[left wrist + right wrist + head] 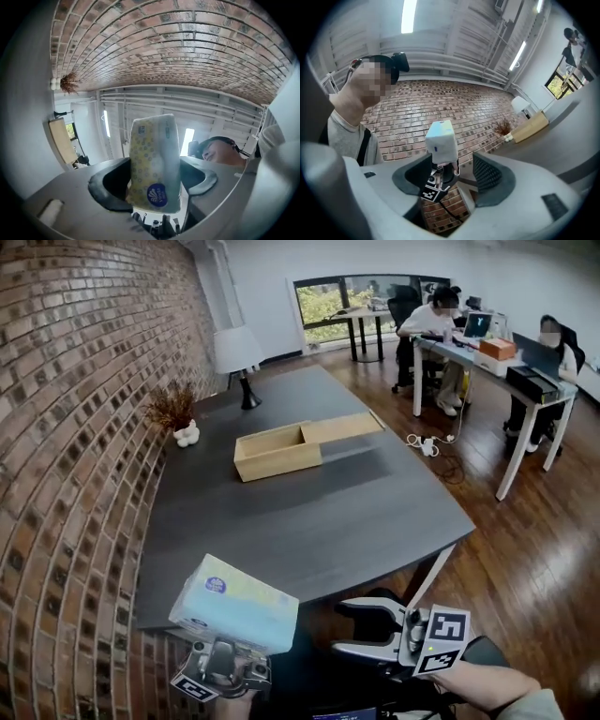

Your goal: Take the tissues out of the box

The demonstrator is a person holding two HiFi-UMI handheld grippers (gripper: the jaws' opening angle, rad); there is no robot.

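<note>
A yellow and pale blue tissue pack (234, 604) is held up off the table's near-left corner, with my left gripper (228, 645) shut on it from below. In the left gripper view the tissue pack (154, 161) stands upright between the two dark pads of the left gripper (154, 183). The wooden box (277, 451) sits mid-table with its sliding lid (342, 427) pushed out to the right. My right gripper (362, 626) hovers open and empty beside the pack, off the table's front edge. In its own view the right gripper (452, 171) faces the tissue pack (440, 140), which lies beyond its jaws.
The dark table (356, 512) runs along a brick wall (66, 427). A white lamp (239, 352) and a small vase of dried plants (176, 413) stand at its far left. People sit at a white desk (487, 362) at the back right; a power strip (422, 442) lies on the wooden floor.
</note>
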